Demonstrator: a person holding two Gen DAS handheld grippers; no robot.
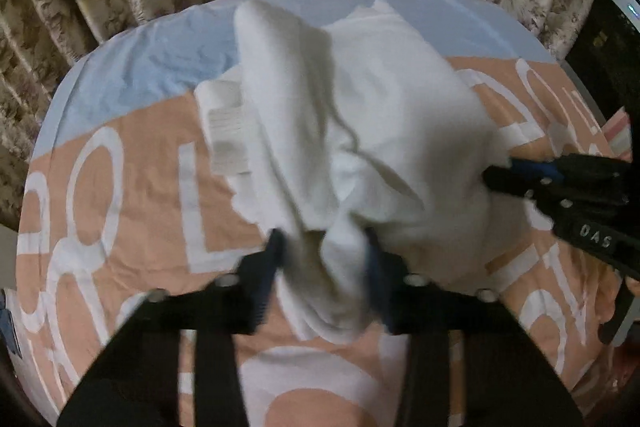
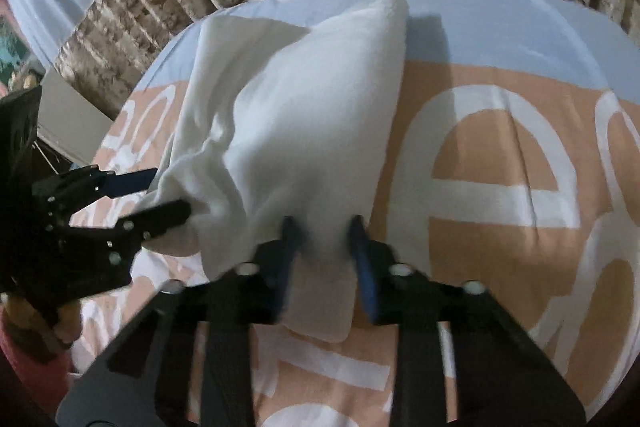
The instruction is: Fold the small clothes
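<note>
1. Clearly, the fold is only under way: the white garment [image 1: 360, 131] is lifted off the peach-and-white printed bedsheet [image 1: 132, 195], bunched and hanging, with no flat layers laid.
2. The left gripper [image 1: 322, 247] has its jaws closed partway on a gathered edge of the cloth.
3. The right gripper [image 2: 322, 231] likewise pinches another edge between its jaws.
4. Still left, I judge: laying the cloth down, squaring it, smoothing creases. A ribbed cuff [image 1: 226, 139] lies on the sheet.

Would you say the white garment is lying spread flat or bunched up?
Bunched up: the white garment hangs in folds between the left gripper and right gripper.
</note>
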